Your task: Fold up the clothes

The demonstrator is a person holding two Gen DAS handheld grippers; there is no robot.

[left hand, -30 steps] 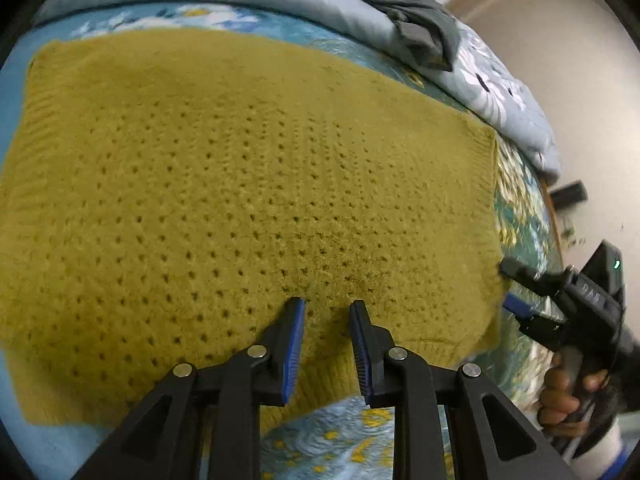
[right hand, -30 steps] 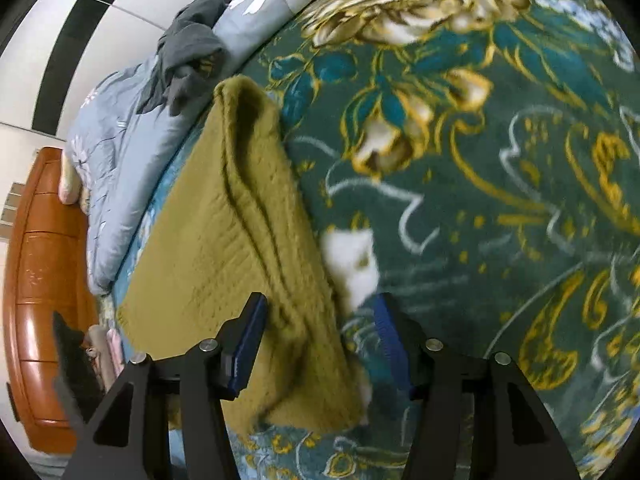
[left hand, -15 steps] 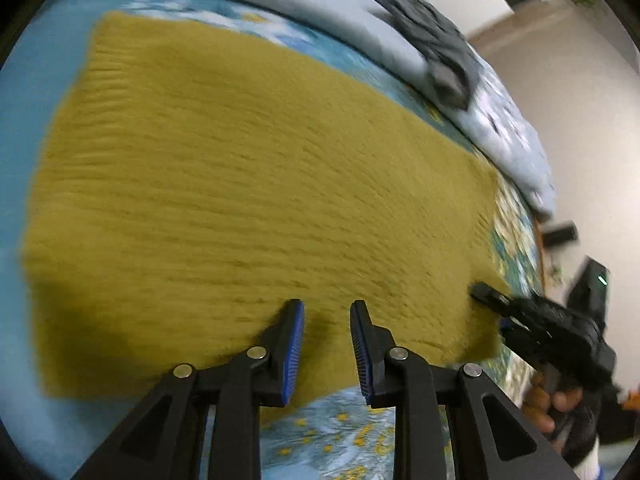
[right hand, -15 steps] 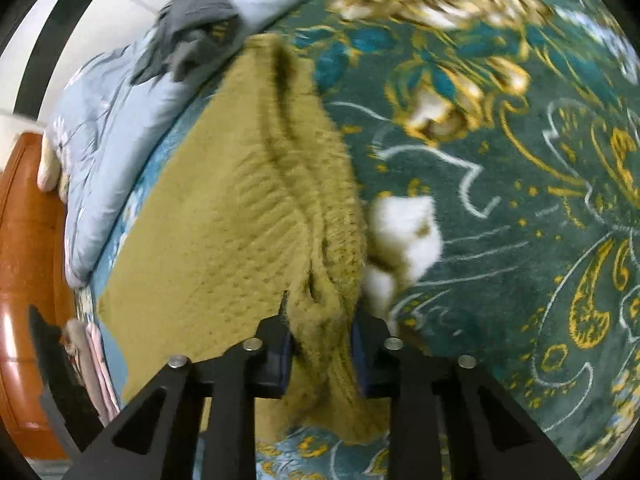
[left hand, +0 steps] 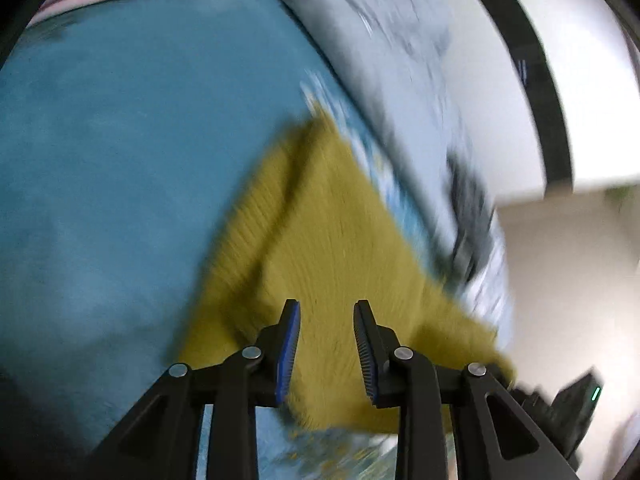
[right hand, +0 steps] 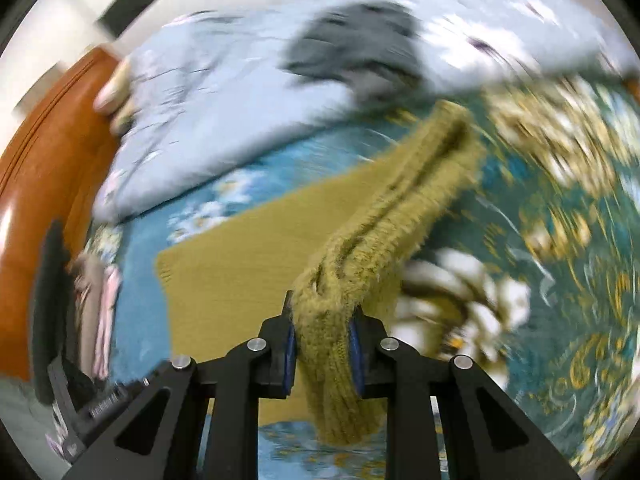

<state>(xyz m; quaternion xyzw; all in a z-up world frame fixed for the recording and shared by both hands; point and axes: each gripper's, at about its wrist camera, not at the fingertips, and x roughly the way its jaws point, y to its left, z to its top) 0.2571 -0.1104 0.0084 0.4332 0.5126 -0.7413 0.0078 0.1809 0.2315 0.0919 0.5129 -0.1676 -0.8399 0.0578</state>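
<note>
- Right tongs (right hand: 322,340): clamped on a bunched edge of the mustard knit sweater (right hand: 248,264). Blue pads (right hand: 289,350) press the fabric from both sides, near shut. Knit hangs down past the tips toward bottom centre of right view.
- From that grip a thick rolled ridge of sweater runs up-right to upper centre of frame. Rest lies flat on the bed (right hand: 140,300), spreading left of centre.
- Left tongs (left hand: 326,350): jaws opening, a narrow gap showing. Sweater (left hand: 320,232) sits behind/under the gap, but the pads (left hand: 290,354) don't press it; nothing gripped as far as I can tell.
- Left view: sweater fills centre to lower right as a rough triangle, w/ a fold at its left side. Heavy blur.
- Teal sheet (left hand: 100,160) takes up left half of left view. In right view it is dark teal w/ gold + white floral print on the right.
- Pale blue quilt (right hand: 224,92) across upper part of right view, w/ a grey garment (right hand: 352,40) on top, upper centre.
- Brown headboard (right hand: 44,160) at left edge of right view; pink clothes (right hand: 106,312) lower left, beside it.
- Other black gripper seen at lower right corner of left view, w/ small green light (left hand: 596,393).
</note>
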